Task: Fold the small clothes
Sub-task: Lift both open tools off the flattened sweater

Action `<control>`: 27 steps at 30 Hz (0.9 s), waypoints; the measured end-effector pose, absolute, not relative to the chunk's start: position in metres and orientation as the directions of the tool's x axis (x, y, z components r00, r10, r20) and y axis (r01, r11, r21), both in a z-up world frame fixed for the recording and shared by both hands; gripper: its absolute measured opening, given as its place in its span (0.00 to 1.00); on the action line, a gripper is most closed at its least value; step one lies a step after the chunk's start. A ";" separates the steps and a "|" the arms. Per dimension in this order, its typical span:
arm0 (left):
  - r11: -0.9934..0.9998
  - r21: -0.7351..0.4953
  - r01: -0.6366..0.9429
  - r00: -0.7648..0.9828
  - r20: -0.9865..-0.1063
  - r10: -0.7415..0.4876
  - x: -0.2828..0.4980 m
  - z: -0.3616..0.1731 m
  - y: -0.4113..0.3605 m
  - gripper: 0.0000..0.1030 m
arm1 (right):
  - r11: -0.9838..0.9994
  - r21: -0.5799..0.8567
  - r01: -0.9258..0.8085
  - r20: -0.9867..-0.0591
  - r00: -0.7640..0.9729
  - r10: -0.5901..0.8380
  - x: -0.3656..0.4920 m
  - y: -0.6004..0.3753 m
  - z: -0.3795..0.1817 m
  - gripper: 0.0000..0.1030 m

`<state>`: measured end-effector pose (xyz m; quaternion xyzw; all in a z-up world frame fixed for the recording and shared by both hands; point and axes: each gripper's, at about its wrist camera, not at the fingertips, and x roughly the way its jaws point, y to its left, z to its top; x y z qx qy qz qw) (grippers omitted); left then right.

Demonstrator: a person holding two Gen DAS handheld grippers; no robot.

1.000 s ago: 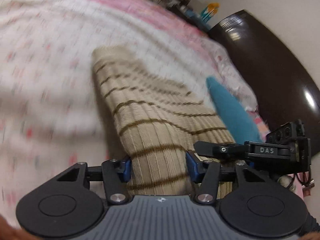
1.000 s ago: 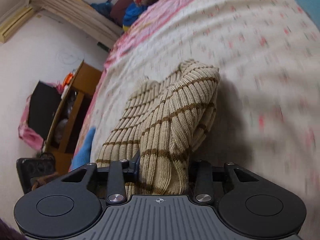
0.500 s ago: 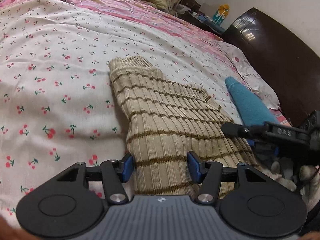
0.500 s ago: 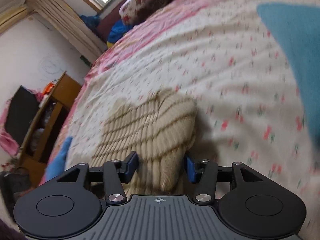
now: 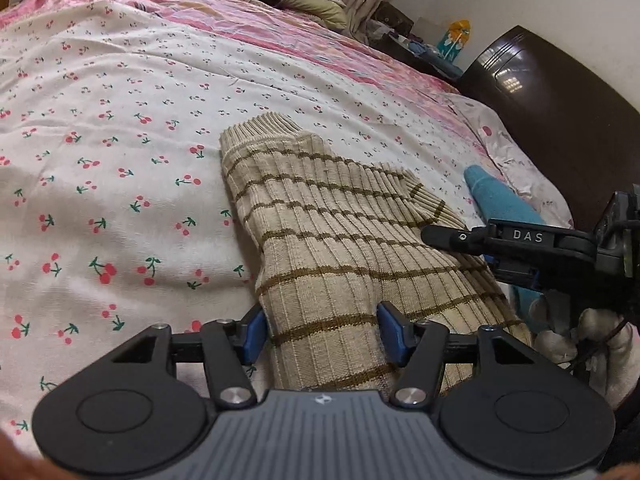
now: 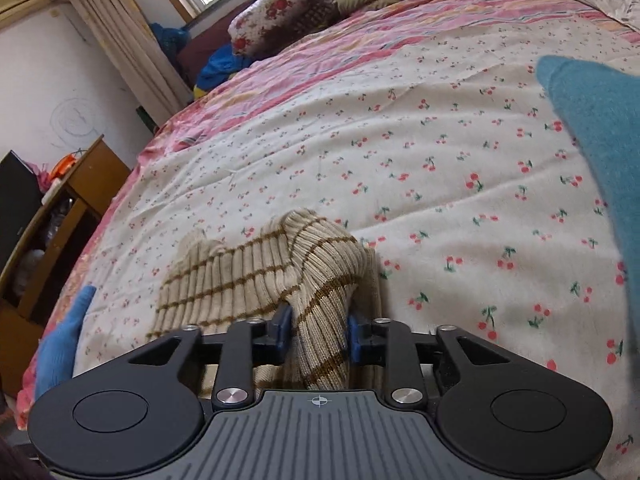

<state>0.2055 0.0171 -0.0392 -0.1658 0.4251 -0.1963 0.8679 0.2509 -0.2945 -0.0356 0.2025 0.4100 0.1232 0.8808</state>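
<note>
**A:** Since the earlier frames, the beige striped sweater (image 5: 340,248) has been laid down flatter on the cherry-print bedsheet (image 5: 100,152), and the motion blur is gone from both wrist views. The right gripper (image 6: 318,330) jaws, spread wide half a second ago, have just been closing; a bunched fold of the knit is now between them.

**B:** Is the fold actually pinched?

**A:** Yes. In the right wrist view the blue pads (image 6: 283,322) are seen pressed against both sides of the bunched fold, so it is clamped.

**B:** Left side?

**A:** The left gripper (image 5: 322,332) jaws have been opening slightly. The near end of the sweater lies between them. The blue pads (image 5: 254,334) sit at the fabric's edges; no squeeze is visible, so they are taken as apart, not gripping.

**B:** Sweater position?

**A:** It lies on the sheet, its ribbed cuff end pointing away from the left gripper, its near end under both grippers. In the left wrist view the right gripper (image 5: 492,246) is seen over the sweater's right edge, with a gloved hand (image 5: 580,340) below it.

**B:** Anything else close?

**A:** A teal garment (image 5: 500,204) is on the sheet just right of the sweater. A dark headboard (image 5: 560,120) stands behind it.
</note>
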 end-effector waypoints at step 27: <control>0.973 -0.113 0.200 0.632 -0.744 -0.217 0.188 -0.014 -0.026 0.65 | 0.988 0.104 -0.111 -0.700 0.698 0.152 0.162 -0.266 -0.011 0.42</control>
